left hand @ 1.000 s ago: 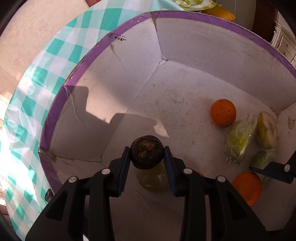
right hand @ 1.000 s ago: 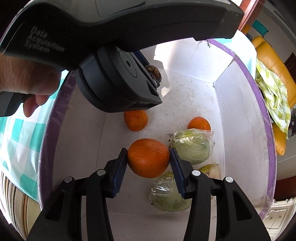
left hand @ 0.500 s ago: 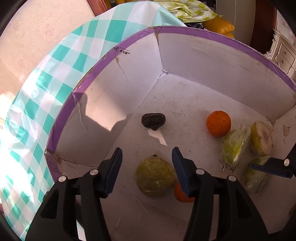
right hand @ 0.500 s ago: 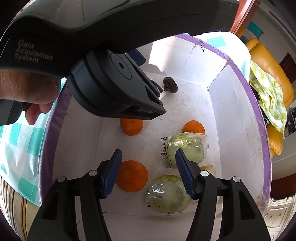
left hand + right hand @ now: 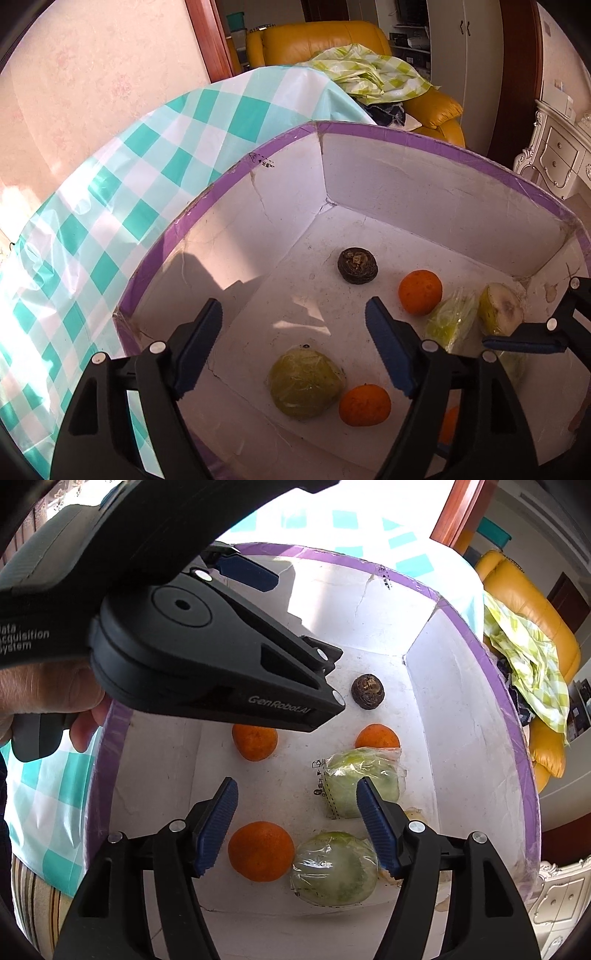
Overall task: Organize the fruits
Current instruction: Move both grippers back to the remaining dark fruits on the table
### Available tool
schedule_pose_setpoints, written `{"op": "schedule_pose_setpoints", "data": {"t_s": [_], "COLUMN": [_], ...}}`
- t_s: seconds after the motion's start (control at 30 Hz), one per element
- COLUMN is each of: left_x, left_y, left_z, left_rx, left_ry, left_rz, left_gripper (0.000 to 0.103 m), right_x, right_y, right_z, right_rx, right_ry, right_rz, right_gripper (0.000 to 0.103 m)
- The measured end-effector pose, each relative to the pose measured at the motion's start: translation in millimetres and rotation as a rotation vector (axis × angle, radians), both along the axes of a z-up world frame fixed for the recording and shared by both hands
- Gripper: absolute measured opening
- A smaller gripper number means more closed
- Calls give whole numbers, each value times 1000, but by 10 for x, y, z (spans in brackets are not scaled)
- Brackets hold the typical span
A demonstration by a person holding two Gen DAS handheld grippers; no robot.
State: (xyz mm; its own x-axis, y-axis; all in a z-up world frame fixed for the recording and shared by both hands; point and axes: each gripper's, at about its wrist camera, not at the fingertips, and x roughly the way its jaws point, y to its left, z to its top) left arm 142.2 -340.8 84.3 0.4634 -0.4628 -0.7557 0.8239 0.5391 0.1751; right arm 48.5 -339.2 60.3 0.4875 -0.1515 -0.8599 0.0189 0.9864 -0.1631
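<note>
A white box with a purple rim [image 5: 406, 134] [image 5: 480, 657] holds the fruit. A dark brown wrinkled fruit [image 5: 357, 265] [image 5: 367, 692] lies near its far corner. Three oranges [image 5: 254, 741] [image 5: 377, 737] [image 5: 261, 850] and plastic-wrapped green fruits [image 5: 360, 784] [image 5: 334, 867] lie on the floor. My left gripper [image 5: 293, 343] is open and empty, raised above the box. My right gripper [image 5: 295, 827] is open and empty above the oranges and wrapped fruit.
The box sits on a teal-and-white checked tablecloth [image 5: 110, 177]. A yellow armchair [image 5: 332, 40] with a green checked cloth [image 5: 376, 79] stands behind. A white cabinet [image 5: 557, 155] is at the right. The left gripper's body [image 5: 184, 627] fills the upper left of the right wrist view.
My left gripper let go of the dark fruit, which now lies on the box floor. My right gripper let go of an orange. Both grippers opened and rose away from the floor.
</note>
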Motion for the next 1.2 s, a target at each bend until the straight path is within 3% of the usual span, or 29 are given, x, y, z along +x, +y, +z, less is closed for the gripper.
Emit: {"op": "schedule_pose_setpoints", "data": {"t_s": [0.17, 0.33, 0.47, 0.6, 0.73, 0.87, 1.07, 1.2], "left_x": [-35, -43, 119, 414, 749, 1014, 1305, 1444], "left_y": [223, 622, 1003, 1547, 2101, 2556, 3047, 3080], "left_z": [160, 501, 703, 783, 666, 431, 5, -262], "left_rx": [-148, -323, -384, -453, -447, -425, -421, -382], "left_ry": [-32, -91, -146, -164, -166, -119, 2, 63], "left_rz": [-8, 15, 114, 297, 512, 660, 823, 843], "left_gripper": [81, 91, 93, 93, 93, 93, 91, 86], "right_x": [-35, -81, -83, -201, -328, -382, -276, -162], "right_y": [-10, -36, -61, 36, 295, 583, 1154, 1535], "right_z": [88, 171, 280, 543, 828, 976, 827, 554], "right_rx": [8, 1, -4, 28, 19, 54, 24, -4], "right_ry": [-40, -74, -104, -199, -356, -461, -469, -445], "right_rz": [-35, -76, -89, -63, 1, 56, 157, 207], "right_gripper": [76, 84, 84, 85, 87, 87, 87, 87]}}
